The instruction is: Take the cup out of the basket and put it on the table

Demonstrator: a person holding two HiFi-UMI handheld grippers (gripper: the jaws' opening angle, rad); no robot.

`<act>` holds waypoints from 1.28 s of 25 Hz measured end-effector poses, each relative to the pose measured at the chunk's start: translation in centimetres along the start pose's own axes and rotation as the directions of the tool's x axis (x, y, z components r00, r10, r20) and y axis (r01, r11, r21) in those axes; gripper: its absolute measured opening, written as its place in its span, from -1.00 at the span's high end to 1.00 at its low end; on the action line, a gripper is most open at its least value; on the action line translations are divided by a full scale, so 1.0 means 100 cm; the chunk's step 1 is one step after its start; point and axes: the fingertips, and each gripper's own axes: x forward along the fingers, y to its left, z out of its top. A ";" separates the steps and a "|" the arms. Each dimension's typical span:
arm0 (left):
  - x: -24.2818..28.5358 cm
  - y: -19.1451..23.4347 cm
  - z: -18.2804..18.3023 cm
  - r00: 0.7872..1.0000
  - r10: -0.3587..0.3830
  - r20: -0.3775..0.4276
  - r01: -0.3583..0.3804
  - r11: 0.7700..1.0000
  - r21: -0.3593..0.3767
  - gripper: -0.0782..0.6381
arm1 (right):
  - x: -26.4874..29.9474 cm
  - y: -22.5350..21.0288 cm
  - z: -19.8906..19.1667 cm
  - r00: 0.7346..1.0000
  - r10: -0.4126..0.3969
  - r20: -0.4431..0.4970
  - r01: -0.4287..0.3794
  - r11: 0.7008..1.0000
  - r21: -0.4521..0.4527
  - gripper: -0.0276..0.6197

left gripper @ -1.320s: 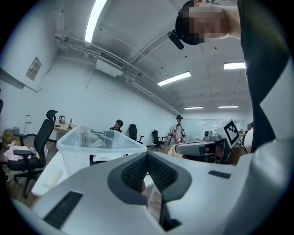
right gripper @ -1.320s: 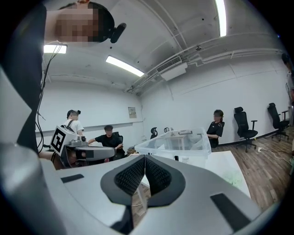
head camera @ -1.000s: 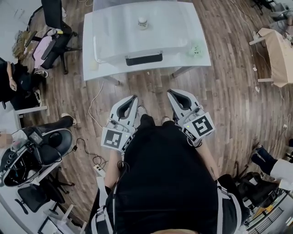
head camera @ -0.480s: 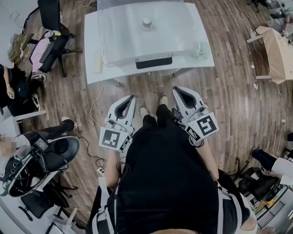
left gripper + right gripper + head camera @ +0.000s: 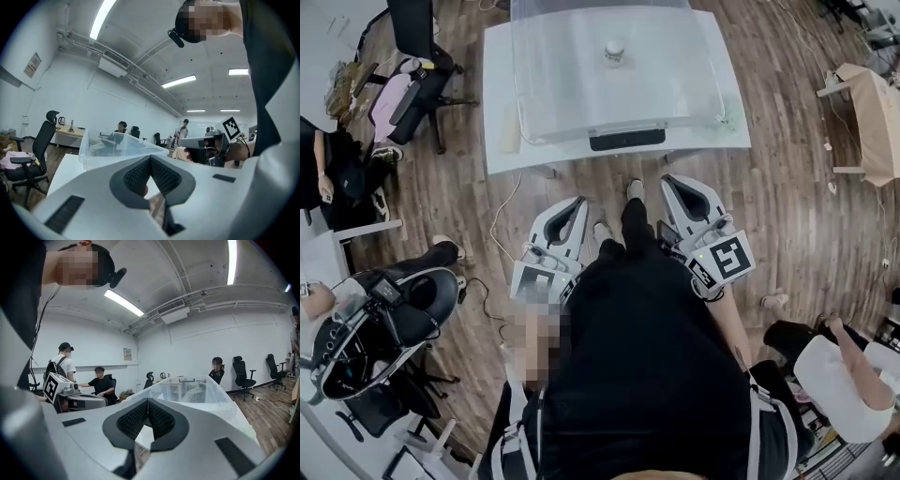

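A clear plastic basket (image 5: 530, 117) stands on the white table (image 5: 497, 66), and a small pale cup (image 5: 614, 52) sits inside it near the far side. Both grippers are held level over the floor, short of the table's near edge. My left gripper (image 5: 579, 200) is shut and empty, and so is my right gripper (image 5: 667, 178). In the left gripper view the left gripper's (image 5: 150, 158) jaw tips meet, with the basket (image 5: 108, 145) ahead of them. In the right gripper view the right gripper's (image 5: 148, 400) jaws are also together, and the basket (image 5: 197, 390) lies ahead to the right.
A black office chair (image 5: 417, 56) stands left of the table, and cables (image 5: 502, 225) trail over the wooden floor. A dark swivel seat (image 5: 384, 319) is at the lower left. A wooden table (image 5: 872, 122) stands at the right, and a person (image 5: 834, 366) crouches at the lower right.
Both grippers have moved forward toward the table with the person's step, and the table edge is nearer to them. The jaws stay shut.
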 end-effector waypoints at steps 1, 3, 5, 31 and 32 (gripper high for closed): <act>0.004 0.002 0.002 1.000 0.004 0.002 -0.004 1.000 0.001 0.73 | 0.002 -0.006 0.002 1.000 -0.004 0.003 0.004 1.000 -0.003 0.86; 0.010 0.009 0.007 1.000 0.012 0.006 -0.012 1.000 0.006 0.73 | 0.010 -0.015 0.006 1.000 -0.007 0.015 0.007 1.000 0.000 0.86; 0.016 0.013 0.011 1.000 0.012 0.009 -0.012 1.000 0.009 0.73 | 0.017 -0.022 0.008 1.000 -0.003 0.021 0.003 1.000 0.003 0.86; 0.197 0.020 0.054 0.998 0.053 0.020 -0.054 0.998 0.030 0.73 | 0.068 -0.188 0.038 0.996 0.070 0.050 -0.069 0.997 -0.024 0.86; 0.201 0.020 0.053 0.998 0.063 0.015 -0.063 0.998 0.028 0.73 | 0.070 -0.190 0.036 0.995 0.087 0.045 -0.087 0.996 -0.014 0.86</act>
